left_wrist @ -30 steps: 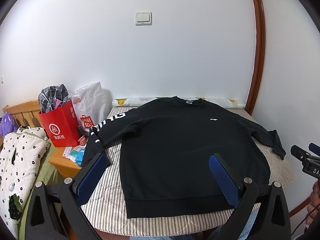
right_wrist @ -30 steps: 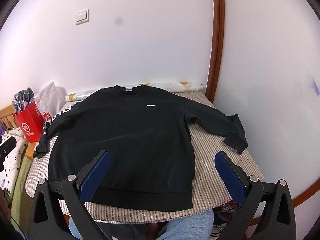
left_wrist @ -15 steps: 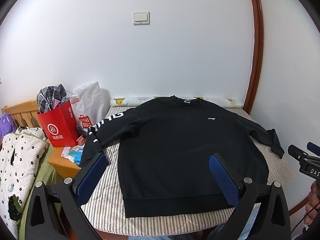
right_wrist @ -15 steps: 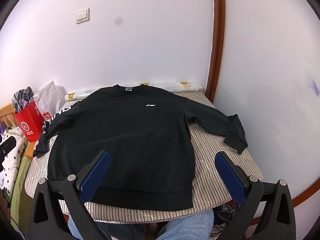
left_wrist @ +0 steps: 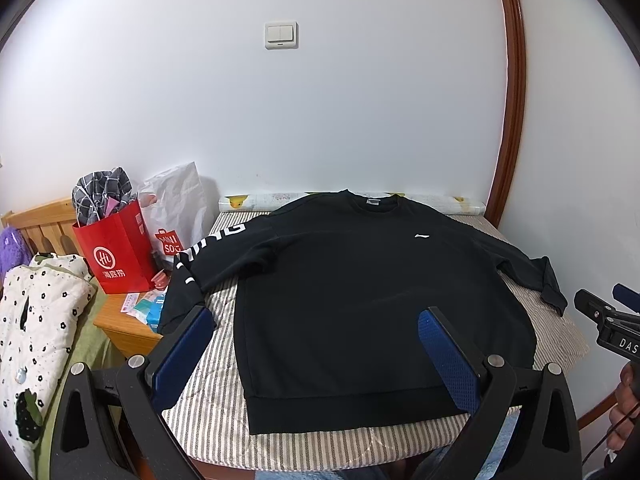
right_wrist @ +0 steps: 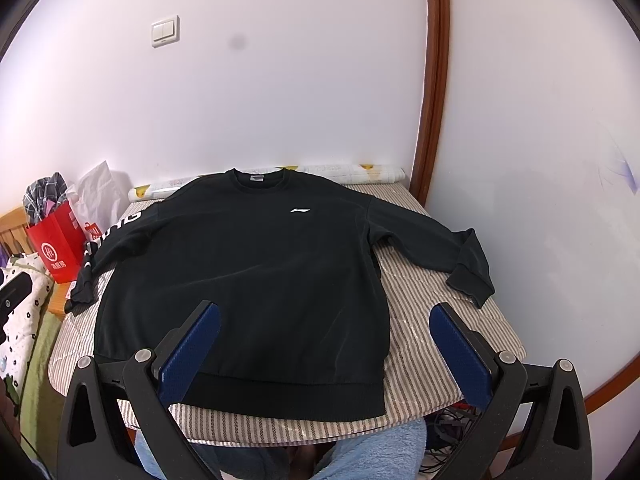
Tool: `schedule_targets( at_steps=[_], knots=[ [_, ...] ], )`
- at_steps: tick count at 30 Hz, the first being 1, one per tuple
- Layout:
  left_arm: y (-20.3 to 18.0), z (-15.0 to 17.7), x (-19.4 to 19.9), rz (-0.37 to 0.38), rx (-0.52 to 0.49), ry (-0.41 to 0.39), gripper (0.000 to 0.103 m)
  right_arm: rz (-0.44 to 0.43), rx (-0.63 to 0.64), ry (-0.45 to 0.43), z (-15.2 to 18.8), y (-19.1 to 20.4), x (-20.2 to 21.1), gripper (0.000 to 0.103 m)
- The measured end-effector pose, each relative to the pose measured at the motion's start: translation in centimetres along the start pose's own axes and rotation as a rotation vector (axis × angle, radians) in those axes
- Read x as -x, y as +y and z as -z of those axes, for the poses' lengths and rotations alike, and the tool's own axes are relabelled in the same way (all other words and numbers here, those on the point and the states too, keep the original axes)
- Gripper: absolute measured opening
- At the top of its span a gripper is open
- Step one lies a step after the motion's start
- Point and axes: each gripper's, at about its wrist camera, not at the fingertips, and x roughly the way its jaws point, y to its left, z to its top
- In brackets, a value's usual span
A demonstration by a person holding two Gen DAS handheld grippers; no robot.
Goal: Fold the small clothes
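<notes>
Hovering Grippers Over a Flat Sweatshirt

Hanging above the near hem, the left gripper [left_wrist: 316,344] and right gripper [right_wrist: 324,340] both gaped wide, holding nothing. Beyond them a black long-sleeved cotton sweatshirt [right_wrist: 248,272] lay spread flat on the striped fabric-covered table [right_wrist: 424,320], collar at 12 o'clock. A red paper shopping bag [left_wrist: 118,252] stood at 10 o'clock.

A striped-covered table [right_wrist: 436,312] carries a black sweatshirt [right_wrist: 256,272] spread flat, with a printed roll [right_wrist: 352,171] along its far edge.
</notes>
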Motion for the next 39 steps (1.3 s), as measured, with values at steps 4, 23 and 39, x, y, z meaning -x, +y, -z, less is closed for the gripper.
schedule_targets(
  at_steps=[4, 23, 39],
  knots=[
    [-0.1, -0.1, 0.0, 0.000, 0.001, 0.000, 0.103, 0.001, 0.002, -0.001, 0.0, 0.0, 0.1, 0.103],
    [-0.2, 0.0, -0.1, 0.007, -0.003, 0.003, 0.103, 0.002, 0.006, -0.015, -0.1, 0.2, 0.4, 0.103],
    [1.3, -0.1, -3.7, -0.009, -0.021, 0.032, 0.103, 0.017, 0.009, -0.015, -0.2, 0.5, -1.2, 0.103]
  ],
)
